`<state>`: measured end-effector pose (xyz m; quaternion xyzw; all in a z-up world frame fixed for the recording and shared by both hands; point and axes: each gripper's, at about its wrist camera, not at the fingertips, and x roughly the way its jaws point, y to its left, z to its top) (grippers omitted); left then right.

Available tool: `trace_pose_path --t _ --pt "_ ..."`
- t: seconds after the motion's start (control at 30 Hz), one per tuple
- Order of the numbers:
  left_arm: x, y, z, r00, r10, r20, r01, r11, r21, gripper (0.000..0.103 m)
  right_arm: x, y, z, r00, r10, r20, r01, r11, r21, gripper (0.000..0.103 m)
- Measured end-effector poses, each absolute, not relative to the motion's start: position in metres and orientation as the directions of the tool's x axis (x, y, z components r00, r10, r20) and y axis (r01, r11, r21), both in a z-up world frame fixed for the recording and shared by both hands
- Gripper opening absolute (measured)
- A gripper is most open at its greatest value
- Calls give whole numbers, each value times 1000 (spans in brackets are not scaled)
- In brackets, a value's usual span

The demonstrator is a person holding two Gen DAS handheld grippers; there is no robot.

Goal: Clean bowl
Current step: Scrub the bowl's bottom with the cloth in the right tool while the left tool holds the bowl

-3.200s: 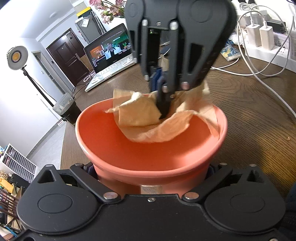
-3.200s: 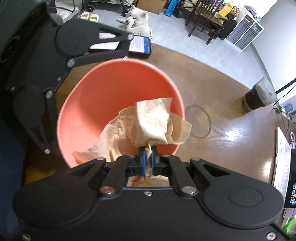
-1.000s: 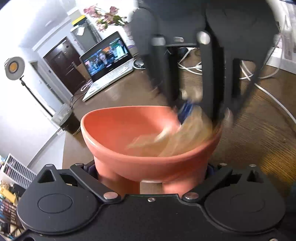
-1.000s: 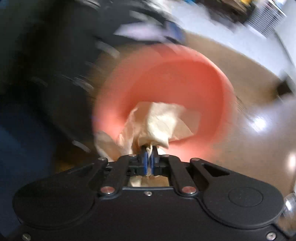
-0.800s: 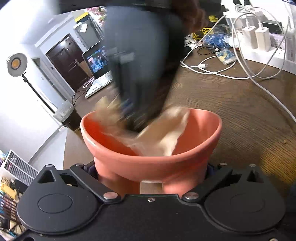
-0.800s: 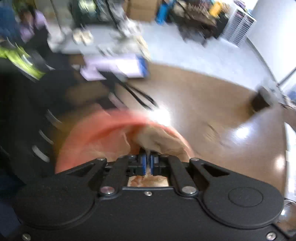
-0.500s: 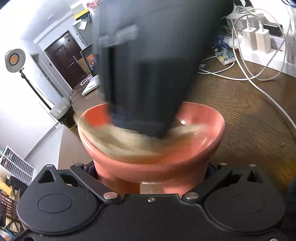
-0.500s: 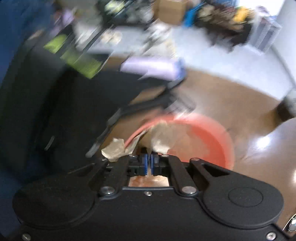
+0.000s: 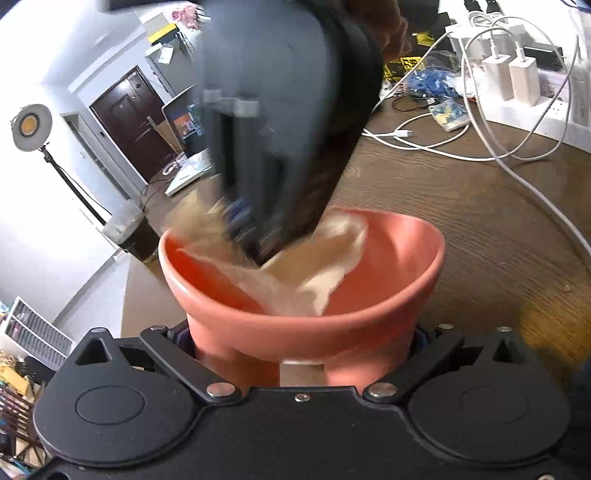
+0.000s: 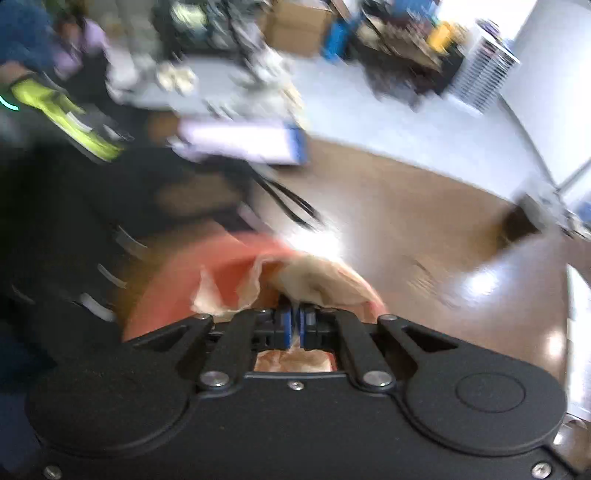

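A salmon-pink bowl [image 9: 369, 317] fills the middle of the left wrist view, its base clamped between the fingers of my left gripper [image 9: 301, 347]. Inside it lies a crumpled tan paper towel [image 9: 325, 258]. My right gripper [image 9: 251, 236] reaches down into the bowl's left side, blurred by motion. In the right wrist view my right gripper [image 10: 294, 326] is shut on the tan paper towel [image 10: 317, 280], just over the bowl [image 10: 229, 266], whose near part its body hides.
The bowl sits over a dark wooden table [image 9: 461, 221]. White cables [image 9: 498, 147] and chargers [image 9: 517, 77] lie at the back right. A laptop [image 9: 184, 147] stands at the back left, a light on a stand [image 9: 31, 125] beyond it. A person's sleeve [image 10: 26, 33] shows top left.
The right gripper has swept the towel round inside the bowl, from the right side to the left. The left gripper has kept its hold on the bowl.
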<state>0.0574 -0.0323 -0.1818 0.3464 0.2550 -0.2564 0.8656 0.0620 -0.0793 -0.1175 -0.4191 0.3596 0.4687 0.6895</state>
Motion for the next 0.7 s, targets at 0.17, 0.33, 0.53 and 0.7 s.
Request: trace_pose_path --t 0.17,0.33,0.53,0.7 --pt "59 -34 -182 742 -263 -617 616 629 474 99 68 -80 -113 289 398 -871 -952 213 -219 5" --pt "64 -28 -180 751 -230 -618 582 673 457 99 75 -81 -110 281 438 -854 -955 213 -205 3" --pt "62 -32 -181 751 -240 -615 594 654 469 98 71 -113 -136 118 282 -952 -993 55 -107 5" --pt "59 -34 -182 749 -222 -625 586 662 467 99 82 -89 -107 159 483 -861 -986 115 -118 5"
